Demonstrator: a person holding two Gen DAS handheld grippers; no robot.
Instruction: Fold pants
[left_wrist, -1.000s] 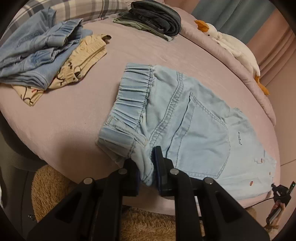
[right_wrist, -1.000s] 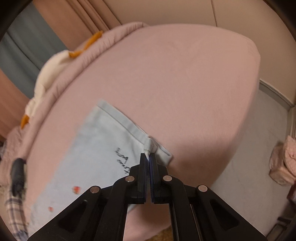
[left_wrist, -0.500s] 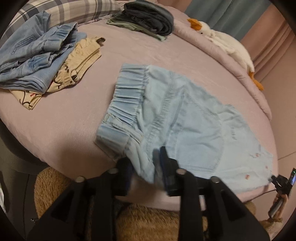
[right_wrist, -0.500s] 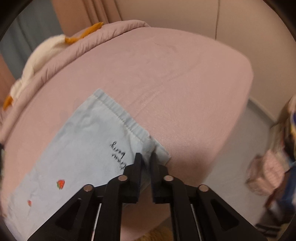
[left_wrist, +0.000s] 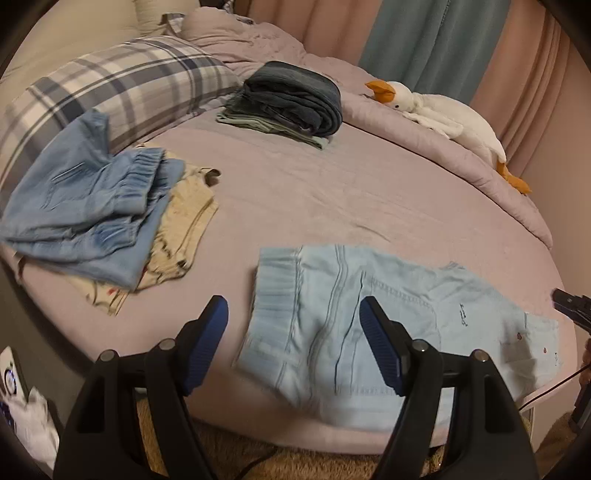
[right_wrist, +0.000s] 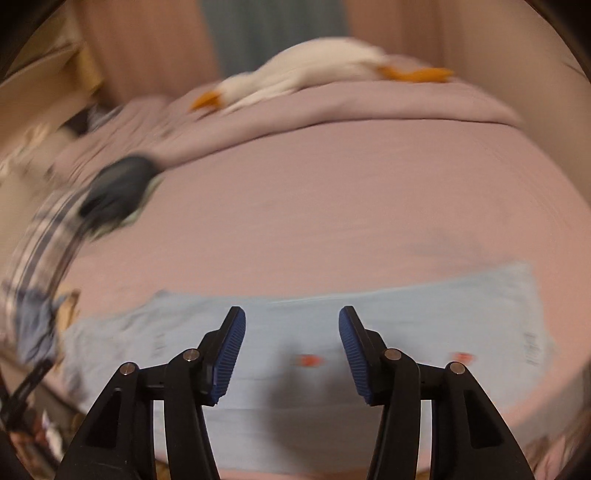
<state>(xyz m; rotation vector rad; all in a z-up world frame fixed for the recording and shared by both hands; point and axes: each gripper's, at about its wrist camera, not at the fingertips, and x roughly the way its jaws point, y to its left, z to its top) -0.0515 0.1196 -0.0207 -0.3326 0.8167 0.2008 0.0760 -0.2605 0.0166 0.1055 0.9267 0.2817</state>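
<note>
both jaws just opened, pants (left_wrist: 388, 317) released

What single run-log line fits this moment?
left hand-held gripper: open, just opening | right hand-held gripper: open, just opening | light blue pants: flat on bed, released | fold: unfinished

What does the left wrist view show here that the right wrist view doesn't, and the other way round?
Left wrist only: the open left gripper and a rumpled heap of blue denim over a cream garment.

Right wrist only: the open right gripper, nothing between its pads, and red marks on the cloth below it.

Both: the light blue pants flat on the pink bed, the folded dark stack, the plaid pillow and the goose plush. Both grippers' jaws have just been opening.
</note>
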